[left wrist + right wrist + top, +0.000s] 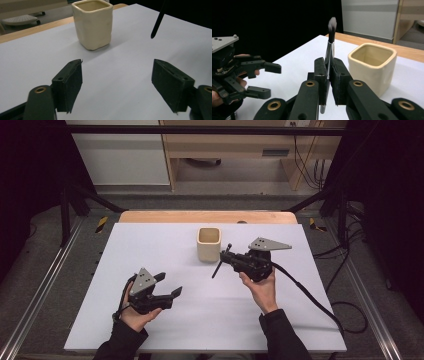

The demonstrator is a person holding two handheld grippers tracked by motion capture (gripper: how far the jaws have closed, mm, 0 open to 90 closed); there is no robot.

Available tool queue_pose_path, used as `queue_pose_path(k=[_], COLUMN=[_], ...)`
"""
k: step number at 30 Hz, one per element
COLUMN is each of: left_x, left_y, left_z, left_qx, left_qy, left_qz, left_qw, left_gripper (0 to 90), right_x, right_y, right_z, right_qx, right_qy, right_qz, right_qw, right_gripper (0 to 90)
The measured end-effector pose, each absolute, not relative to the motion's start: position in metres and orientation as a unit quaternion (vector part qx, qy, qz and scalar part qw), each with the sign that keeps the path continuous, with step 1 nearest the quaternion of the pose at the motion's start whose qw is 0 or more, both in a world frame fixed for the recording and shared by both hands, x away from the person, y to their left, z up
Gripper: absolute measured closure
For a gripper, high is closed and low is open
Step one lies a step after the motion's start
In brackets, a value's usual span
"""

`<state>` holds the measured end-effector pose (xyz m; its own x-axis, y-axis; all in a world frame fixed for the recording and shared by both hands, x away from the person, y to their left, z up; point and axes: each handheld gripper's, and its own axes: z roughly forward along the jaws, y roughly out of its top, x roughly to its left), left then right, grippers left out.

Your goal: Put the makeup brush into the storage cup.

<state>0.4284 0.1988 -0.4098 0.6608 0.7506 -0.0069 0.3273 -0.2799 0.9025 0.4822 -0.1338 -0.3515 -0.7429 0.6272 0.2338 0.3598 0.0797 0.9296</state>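
You've got the brush (329, 53) clamped upright in your right gripper (328, 75) just beside the cup (372, 67), ready to drop in, while your left gripper (117, 82) hangs spread apart, holding nothing.

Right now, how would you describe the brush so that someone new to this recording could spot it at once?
Start at the white table and find the cream square cup near its far middle. Just right of the cup, the right gripper is shut on the brush. It is the one thin, dark-handled stick here, with a soft tuft at one end.
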Motion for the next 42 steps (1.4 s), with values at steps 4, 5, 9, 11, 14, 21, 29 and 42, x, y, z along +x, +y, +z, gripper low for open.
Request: queue_pose_path(k=[4, 5, 9, 11, 14, 21, 29, 42], left_x=[0.428, 0.428, 0.429, 0.428, 0.428, 0.431, 0.433, 0.434], left_y=[0.21, 0.21, 0.221, 0.222, 0.228, 0.235, 0.237, 0.238], left_z=[-0.413, -0.413, -0.415, -0.415, -0.416, -0.419, -0.422, -0.423], left_qx=[0.768, 0.768, 0.767, 0.767, 0.768, 0.771, 0.776, 0.778], left_qy=[0.361, 0.361, 0.366, 0.366, 0.366, 0.366, 0.366, 0.365], left_qz=[0.223, 0.223, 0.222, 0.228, 0.231, 0.229, 0.229, 0.227], left_qw=[0.481, 0.481, 0.478, 0.476, 0.472, 0.469, 0.46, 0.458], left_gripper=[19.7, 18.8, 15.9, 13.2, 11.9, 11.3, 11.1, 11.1], right_x=[0.485, 0.485, 0.491, 0.492, 0.498, 0.509, 0.529, 0.556], right_y=[-0.135, -0.135, -0.133, -0.133, -0.13, -0.129, -0.125, -0.118], right_z=[-0.345, -0.345, -0.337, -0.335, -0.329, -0.321, -0.318, -0.311], right_qx=[0.339, 0.339, 0.337, 0.337, 0.338, 0.344, 0.356, 0.374], right_qy=[0.726, 0.726, 0.728, 0.727, 0.728, 0.719, 0.719, 0.711], right_qz=[0.585, 0.585, 0.58, 0.58, 0.576, 0.578, 0.566, 0.562], right_qw=[0.128, 0.128, 0.143, 0.144, 0.156, 0.173, 0.188, 0.199], right_gripper=[83.8, 83.8, 83.8, 83.8, 83.8, 83.7, 83.7, 83.7])
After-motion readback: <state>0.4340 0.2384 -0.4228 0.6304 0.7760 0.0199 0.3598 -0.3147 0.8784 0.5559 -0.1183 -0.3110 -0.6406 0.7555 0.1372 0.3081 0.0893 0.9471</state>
